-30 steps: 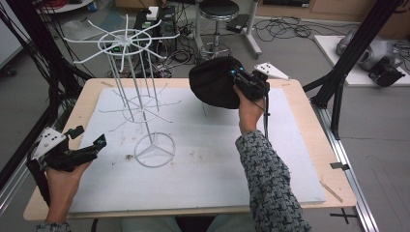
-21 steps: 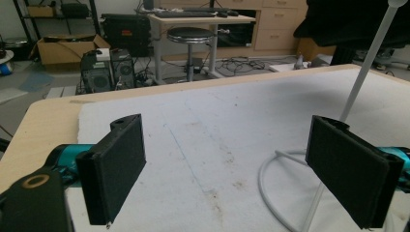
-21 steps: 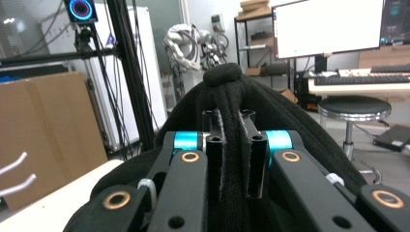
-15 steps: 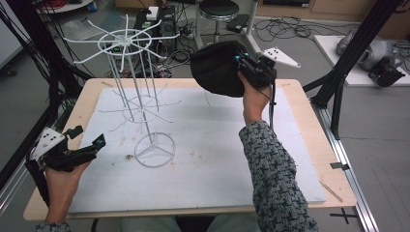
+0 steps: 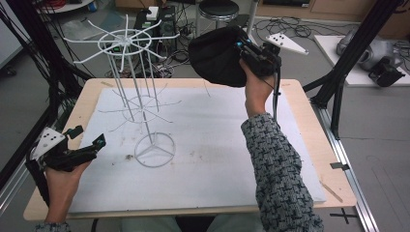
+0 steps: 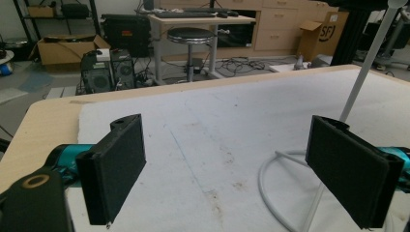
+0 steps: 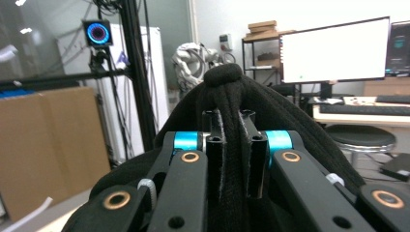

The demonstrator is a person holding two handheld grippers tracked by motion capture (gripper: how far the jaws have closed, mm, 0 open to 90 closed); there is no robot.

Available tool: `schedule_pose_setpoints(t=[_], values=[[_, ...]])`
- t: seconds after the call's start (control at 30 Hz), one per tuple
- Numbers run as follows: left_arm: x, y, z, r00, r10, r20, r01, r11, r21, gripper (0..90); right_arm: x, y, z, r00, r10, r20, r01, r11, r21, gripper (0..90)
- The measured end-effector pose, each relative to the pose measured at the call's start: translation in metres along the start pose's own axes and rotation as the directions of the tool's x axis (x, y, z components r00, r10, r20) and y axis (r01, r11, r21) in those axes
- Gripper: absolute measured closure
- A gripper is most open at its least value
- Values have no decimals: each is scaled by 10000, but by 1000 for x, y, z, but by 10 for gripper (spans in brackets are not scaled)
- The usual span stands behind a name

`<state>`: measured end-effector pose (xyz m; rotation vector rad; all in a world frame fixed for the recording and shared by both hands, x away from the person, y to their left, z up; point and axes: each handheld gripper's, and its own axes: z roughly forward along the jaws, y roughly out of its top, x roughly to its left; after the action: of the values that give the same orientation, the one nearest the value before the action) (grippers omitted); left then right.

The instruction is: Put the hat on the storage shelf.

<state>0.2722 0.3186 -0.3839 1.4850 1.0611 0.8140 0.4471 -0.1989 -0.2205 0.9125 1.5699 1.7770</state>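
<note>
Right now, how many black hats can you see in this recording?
1. The black hat is held up in the air beyond the table's far edge, clamped in the right tongs, to the right of the white wire rack. No other hat is visible.

A wire rack stood on the mat that covered most of the table, toward its left half, with its ring base near the middle. The left gripper sat low at the table's near left corner, just left of that base (jaws standing apart). The right gripper was above the table's far edge, right of the rack, pinching a cap.
</note>
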Motion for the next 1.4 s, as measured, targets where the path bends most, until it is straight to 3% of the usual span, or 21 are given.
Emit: schedule_pose_setpoints(t=[0.23, 0.43, 0.53, 1.2, 1.4], values=[[1, 0, 0, 10000, -22, 9, 22, 10000, 3, 143, 5, 17, 0, 9984, 423, -367, -435, 9985, -340, 840], [1, -1, 0, 10000, -51, 9, 51, 10000, 38, 143, 7, 28, -1, 9980, 361, -515, -389, 9977, -549, 840], [1, 0, 0, 10000, -44, 20, 44, 10000, 13, 143, 7, 36, -3, 9963, 633, -586, -676, 9950, -737, 839], [1, 1, -1, 10000, -66, 13, 66, 10000, -42, 143, 16, 68, -18, 9906, 960, -972, -1096, 9831, -1468, 839], [1, 1, -2, 10000, -67, 15, 67, 10000, -35, 144, 20, 78, -24, 9827, 1311, -1306, -1544, 9699, -1885, 838]])
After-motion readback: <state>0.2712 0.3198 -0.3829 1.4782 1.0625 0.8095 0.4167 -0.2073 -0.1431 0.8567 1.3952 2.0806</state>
